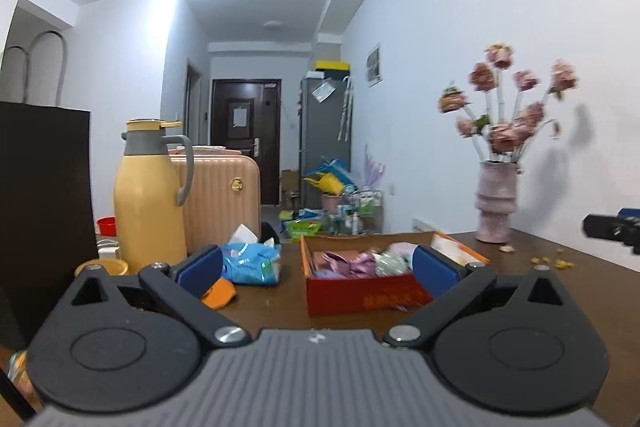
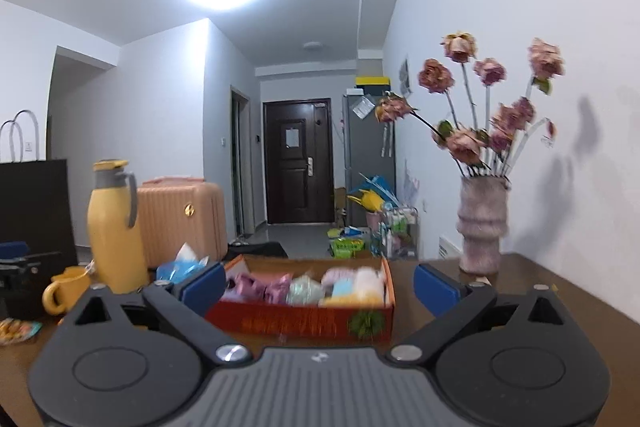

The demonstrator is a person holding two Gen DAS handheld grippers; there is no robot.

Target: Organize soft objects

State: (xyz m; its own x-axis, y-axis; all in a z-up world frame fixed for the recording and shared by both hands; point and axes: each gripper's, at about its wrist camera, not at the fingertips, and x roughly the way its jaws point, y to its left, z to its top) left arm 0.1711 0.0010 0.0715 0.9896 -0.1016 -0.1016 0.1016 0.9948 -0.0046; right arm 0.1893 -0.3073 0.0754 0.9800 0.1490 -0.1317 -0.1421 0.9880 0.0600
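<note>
Both grippers are hanging empty right now: the left gripper is standing with its jaws spread wide and nothing between the pads, and the right gripper is showing the same, jaws wide and bare. Straight ahead of both, just beyond the fingertips, the red box is sitting on the table, already packed with soft bundles in pink, green and pale colours, lying side by side. Off past the left gripper's left pad, a blue packet is lying outside the box, with an orange item just beside it. So, judging by this, most of the sorting is looking done, and those loose pieces are perhaps what is left. Further right, a vase is standing well clear
</note>
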